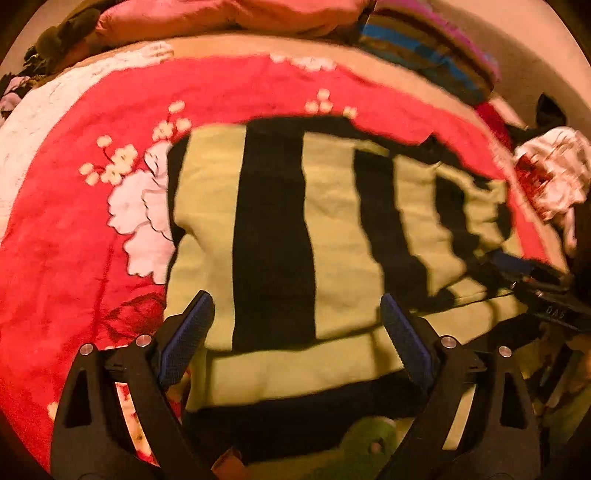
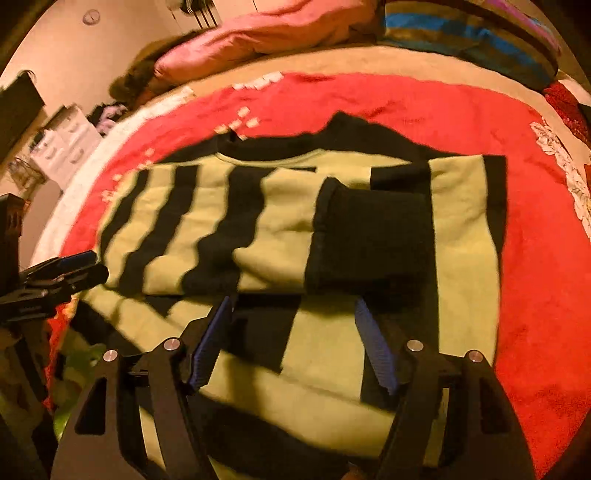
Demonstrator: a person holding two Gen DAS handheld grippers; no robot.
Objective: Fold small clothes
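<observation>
Both hand-held grippers, left (image 1: 297,321) and right (image 2: 293,325), hover released with jaws spread wide over the yellow-and-black striped sweater (image 2: 461,236), which lies flat on the red floral blanket (image 1: 66,236), one sleeve (image 2: 207,229) folded across its body.

Sweater (image 2: 295,229) flat on blanket (image 2: 535,258) (sleeve across chest), pillows (image 2: 258,33) behind.

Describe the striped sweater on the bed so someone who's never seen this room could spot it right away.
Find the bed's red floral blanket. Spread flat in its middle lies the sweater, one sleeve folded across its body. Its broad yellow-green and black stripes set it apart from the pink pillow and the blue-striped cushion behind it.
</observation>
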